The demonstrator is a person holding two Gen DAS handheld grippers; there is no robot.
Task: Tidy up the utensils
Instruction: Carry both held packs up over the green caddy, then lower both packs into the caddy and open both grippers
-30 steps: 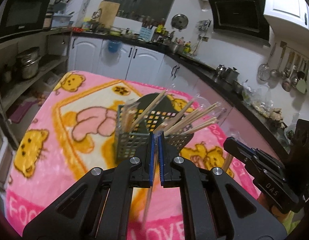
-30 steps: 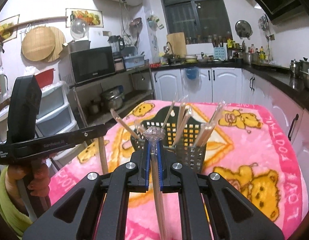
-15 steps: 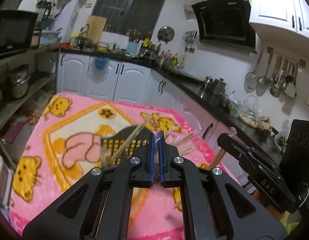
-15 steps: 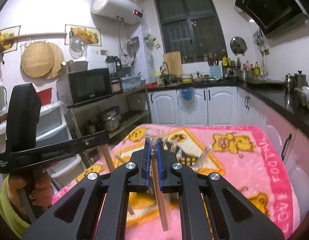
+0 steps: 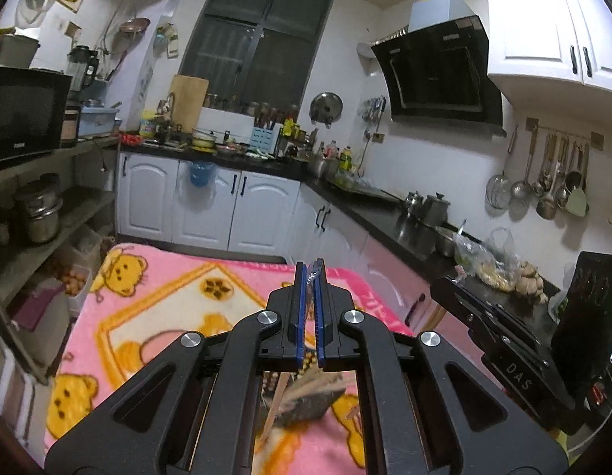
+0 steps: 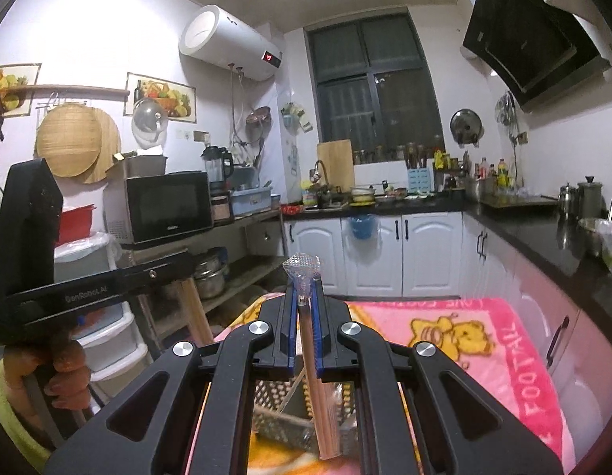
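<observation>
Clamping wrapped chopsticks (image 6: pixel 311 340), right gripper (image 6: pixel 304 277); left gripper (image 5: pixel 310 267) pinched together on plastic wrapper (image 5: pixel 314 274).

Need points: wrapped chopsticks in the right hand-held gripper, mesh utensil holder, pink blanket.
wrapped chopsticks (image 6: pixel 319 392), right wrist view, on the wrapped shaft below the pads.
mesh utensil holder (image 6: pixel 280 421), right wrist view, on its perforated wall.
pink blanket (image 5: pixel 155 297), left wrist view, on a bare patch.
</observation>
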